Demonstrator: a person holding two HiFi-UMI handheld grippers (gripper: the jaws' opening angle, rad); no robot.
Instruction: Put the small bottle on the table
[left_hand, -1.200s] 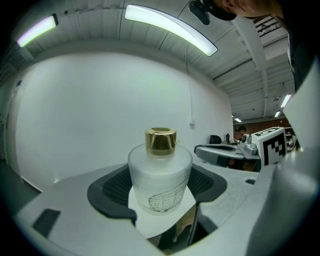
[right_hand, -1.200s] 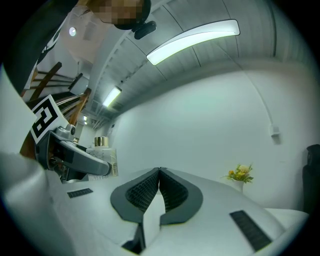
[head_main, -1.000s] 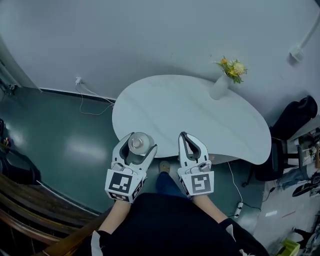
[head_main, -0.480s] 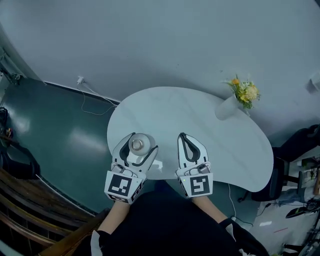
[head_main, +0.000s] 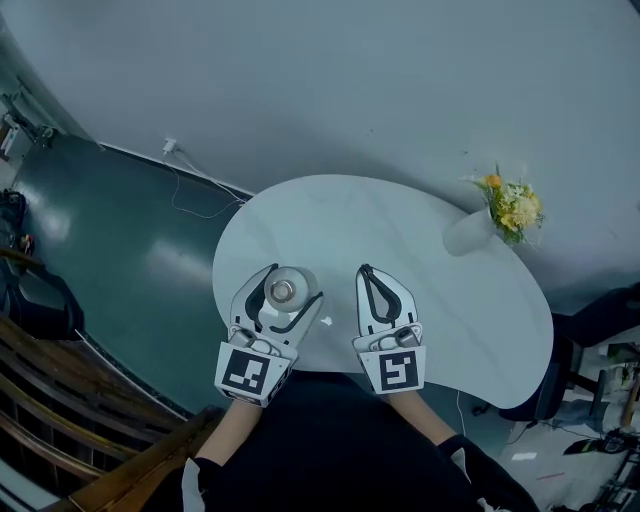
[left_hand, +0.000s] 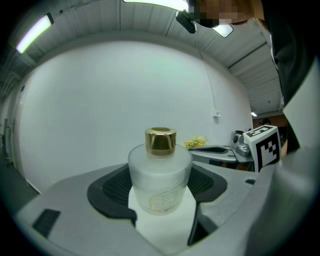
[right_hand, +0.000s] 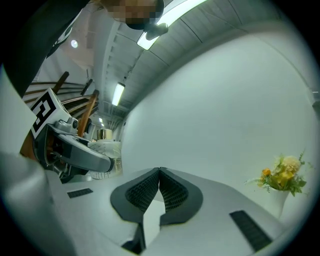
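Left gripper (head_main: 290, 283) fingers pinch bottle (left_hand: 160, 177); now above tabletop (head_main: 400, 230) near edge, earlier over floor (head_main: 130, 260). Right gripper (head_main: 367, 270) fingers pressed together, empty. Likely next: lower, release.

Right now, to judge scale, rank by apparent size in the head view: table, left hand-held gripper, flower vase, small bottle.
1. table, largest by far.
2. left hand-held gripper, near the camera.
3. flower vase and small bottle look alike; the bottle is nearer, so unranked.
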